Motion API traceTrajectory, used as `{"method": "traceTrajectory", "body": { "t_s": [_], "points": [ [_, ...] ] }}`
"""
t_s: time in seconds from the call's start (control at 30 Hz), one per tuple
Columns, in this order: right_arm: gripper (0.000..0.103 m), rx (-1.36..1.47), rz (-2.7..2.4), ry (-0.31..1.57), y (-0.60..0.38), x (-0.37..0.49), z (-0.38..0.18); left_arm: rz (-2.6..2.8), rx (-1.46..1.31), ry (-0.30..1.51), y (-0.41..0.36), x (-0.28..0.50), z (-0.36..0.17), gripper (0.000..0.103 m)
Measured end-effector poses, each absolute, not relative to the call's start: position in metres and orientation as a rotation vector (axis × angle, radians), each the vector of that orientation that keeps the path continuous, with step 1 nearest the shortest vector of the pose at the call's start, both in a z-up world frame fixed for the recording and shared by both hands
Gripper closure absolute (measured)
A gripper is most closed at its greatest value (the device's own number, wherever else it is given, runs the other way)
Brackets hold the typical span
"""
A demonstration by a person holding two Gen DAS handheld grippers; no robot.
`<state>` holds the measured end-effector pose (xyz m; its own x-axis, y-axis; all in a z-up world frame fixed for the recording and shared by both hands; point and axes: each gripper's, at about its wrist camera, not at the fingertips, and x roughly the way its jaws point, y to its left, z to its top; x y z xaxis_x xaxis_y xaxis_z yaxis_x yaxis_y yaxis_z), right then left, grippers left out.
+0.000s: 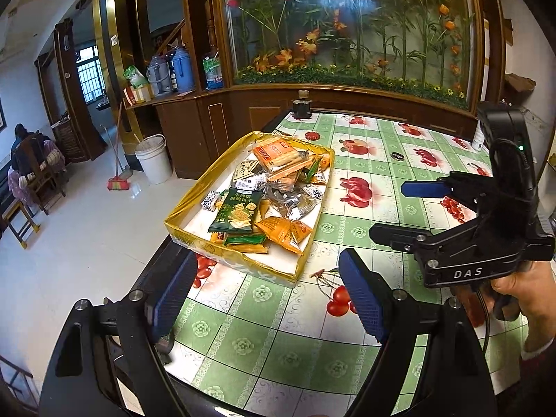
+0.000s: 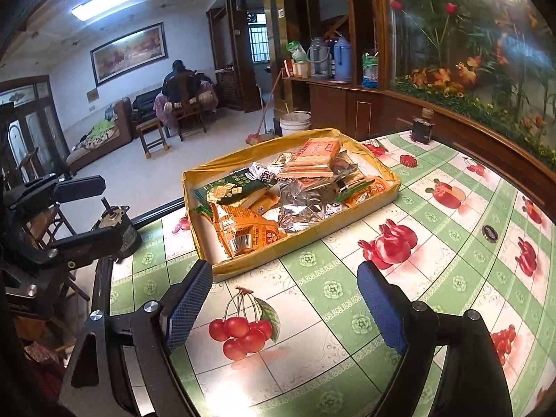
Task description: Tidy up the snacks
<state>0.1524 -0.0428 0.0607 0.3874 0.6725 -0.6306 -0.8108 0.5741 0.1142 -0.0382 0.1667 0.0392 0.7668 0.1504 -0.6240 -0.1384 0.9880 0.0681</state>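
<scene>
A gold cardboard tray (image 1: 239,260) (image 2: 312,235) stands on the fruit-print tablecloth near the table's left edge. It holds a heap of wrapped snacks: a green cracker pack (image 1: 238,210) (image 2: 236,187), orange packets (image 1: 285,232) (image 2: 243,234), silver packets (image 2: 305,205) and a long orange biscuit pack (image 1: 274,153) (image 2: 314,156). My left gripper (image 1: 267,295) is open and empty, hovering over the cloth just short of the tray's near corner. My right gripper (image 2: 285,305) is also open and empty, before the tray's long side. Each gripper shows in the other's view, the right gripper (image 1: 406,213) held by a hand (image 1: 521,288), the left gripper (image 2: 92,210) at the left.
A red bottle cap (image 1: 312,135) (image 2: 408,161) and a dark cap (image 1: 396,155) (image 2: 490,232) lie on the cloth beyond the tray. A small dark jar (image 1: 301,106) (image 2: 422,128) stands at the far edge, another dark jar (image 2: 121,229) at the near left corner. A bucket (image 1: 153,158) and broom stand on the floor.
</scene>
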Motion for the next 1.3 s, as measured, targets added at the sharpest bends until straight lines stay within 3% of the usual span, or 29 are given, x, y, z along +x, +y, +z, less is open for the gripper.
{"method": "traceTrajectory", "body": {
  "t_s": [1.3],
  "points": [
    [0.016, -0.44, 1.072, 0.64, 0.014, 0.152, 0.058, 0.169, 0.035, 0.685, 0.172, -0.047, 0.038, 0.019]
  ]
}}
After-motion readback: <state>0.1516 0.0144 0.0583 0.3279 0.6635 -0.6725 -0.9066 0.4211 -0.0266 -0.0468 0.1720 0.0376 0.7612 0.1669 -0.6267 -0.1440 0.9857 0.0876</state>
